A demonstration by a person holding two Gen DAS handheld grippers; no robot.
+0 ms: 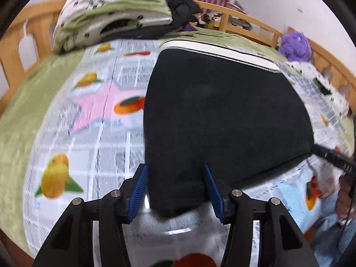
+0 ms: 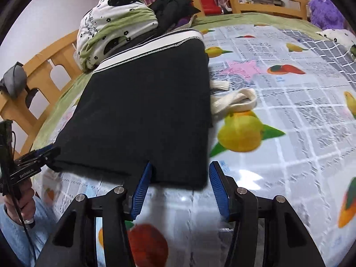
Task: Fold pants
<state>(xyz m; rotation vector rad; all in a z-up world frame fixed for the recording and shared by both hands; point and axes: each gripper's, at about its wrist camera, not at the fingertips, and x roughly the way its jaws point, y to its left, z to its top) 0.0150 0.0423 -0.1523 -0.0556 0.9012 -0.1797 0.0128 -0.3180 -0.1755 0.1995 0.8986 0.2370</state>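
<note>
Straddling the near corners of the folded black pants [image 1: 222,115], left gripper [image 1: 175,191] and right gripper [image 2: 181,192] both have fingers apart, unclamped. Pants lie flat on fruit-print sheet [image 2: 289,102]; bedding pile [image 1: 111,15] far behind.

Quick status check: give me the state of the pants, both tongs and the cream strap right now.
Pants: folded flat on the bed, white waistband at the far end.
Left tongs: open, astride the near corner, pads clear.
Right tongs: open, astride the near edge.
Cream strap: loose, looped beside the pants.
</note>
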